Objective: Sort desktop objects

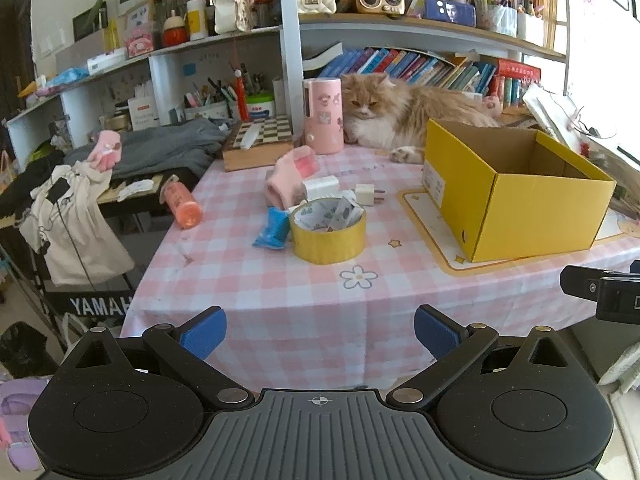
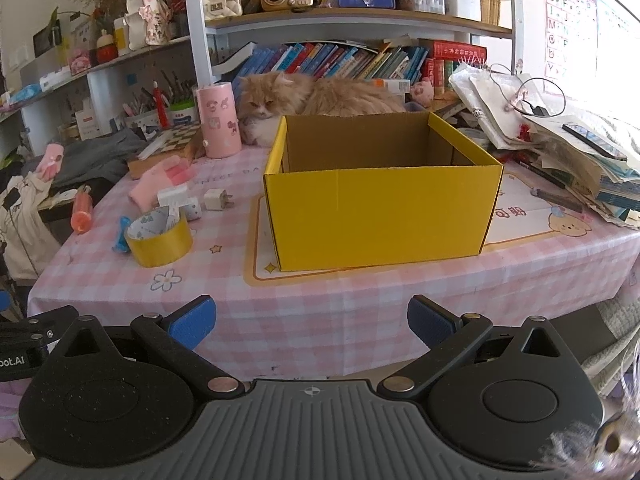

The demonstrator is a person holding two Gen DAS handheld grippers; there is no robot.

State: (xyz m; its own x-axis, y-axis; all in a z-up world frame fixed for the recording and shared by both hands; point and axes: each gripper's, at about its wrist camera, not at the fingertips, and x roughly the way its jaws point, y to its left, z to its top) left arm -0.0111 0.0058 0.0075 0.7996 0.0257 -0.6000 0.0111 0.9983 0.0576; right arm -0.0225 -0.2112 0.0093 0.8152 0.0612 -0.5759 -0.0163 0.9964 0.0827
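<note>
My left gripper hangs before the near edge of the surface, its jaws spread wide with nothing between the blue pads; my right gripper does the same further along, jaws released and bare. The things to sort lie in a cluster on the pink checked cloth: a roll of yellow tape with its printed liner curling inside, a small blue packet touching its left side, two white plug adapters just behind, and a pink glove behind those. An orange bottle lies on its side at the surface's left edge. The open yellow cardboard box sits to the right on a bordered mat, with a white label on its end that I cannot read. A pink stickered cylinder stands upright beside a fluffy ginger cat lying behind the box. Left of the surface, white letters read "YAMAH"; the left gripper's body, seen from the right wrist, shows "oot.AI".
</note>
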